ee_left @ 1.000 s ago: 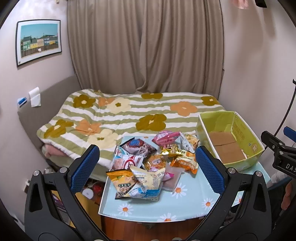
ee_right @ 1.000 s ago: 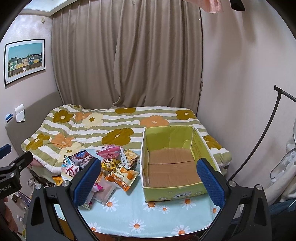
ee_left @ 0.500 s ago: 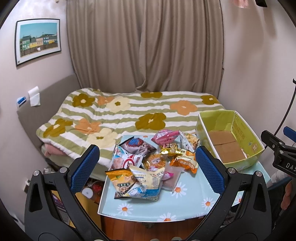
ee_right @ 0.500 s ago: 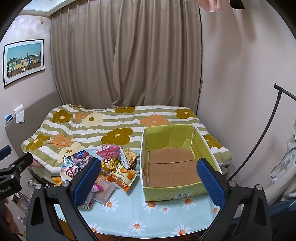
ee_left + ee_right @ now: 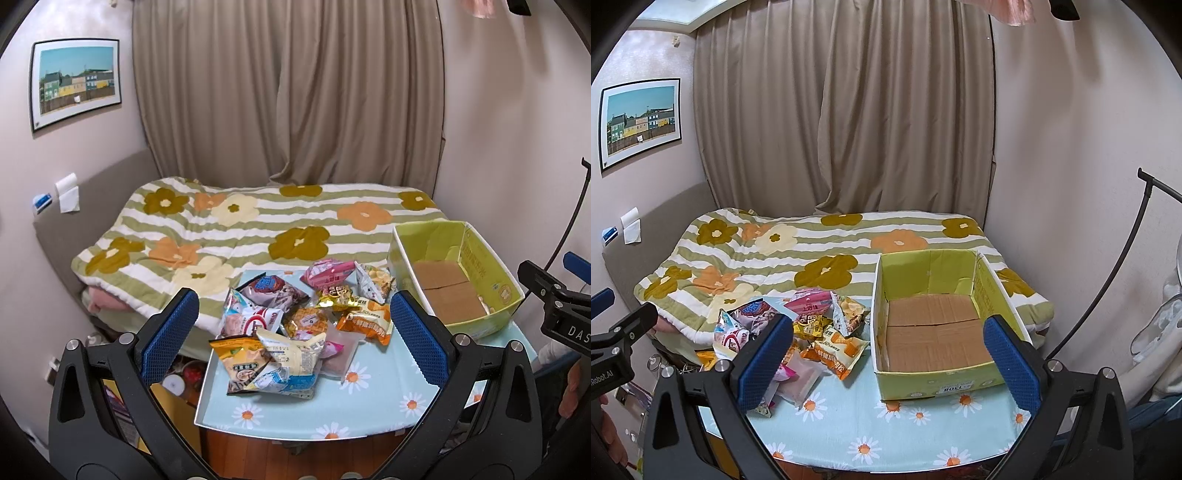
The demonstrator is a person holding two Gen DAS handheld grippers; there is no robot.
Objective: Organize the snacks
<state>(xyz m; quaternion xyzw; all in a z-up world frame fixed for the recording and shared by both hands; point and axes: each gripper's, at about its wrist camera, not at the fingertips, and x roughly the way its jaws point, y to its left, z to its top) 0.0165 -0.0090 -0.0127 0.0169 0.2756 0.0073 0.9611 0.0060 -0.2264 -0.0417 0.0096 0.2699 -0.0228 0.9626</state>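
Both grippers, left gripper [image 5: 293,338] and right gripper [image 5: 888,363], spread wide above snack packets [image 5: 295,328] beside green box [image 5: 938,317]

Your left gripper [image 5: 294,332] and right gripper [image 5: 888,360]: matt black plastic arms, rough dimpled blue pads [image 5: 170,335], bright metal screws. Snack packets [image 5: 295,328] before you: glossy crinkled foil and plastic film. Box [image 5: 938,321]: matt cardboard, green print on walls, raw brown floor. Tablecloth [image 5: 905,417]: smooth, slight sheen. Quilt [image 5: 236,229]: soft matt cloth. Curtain [image 5: 849,110]: matt woven cloth
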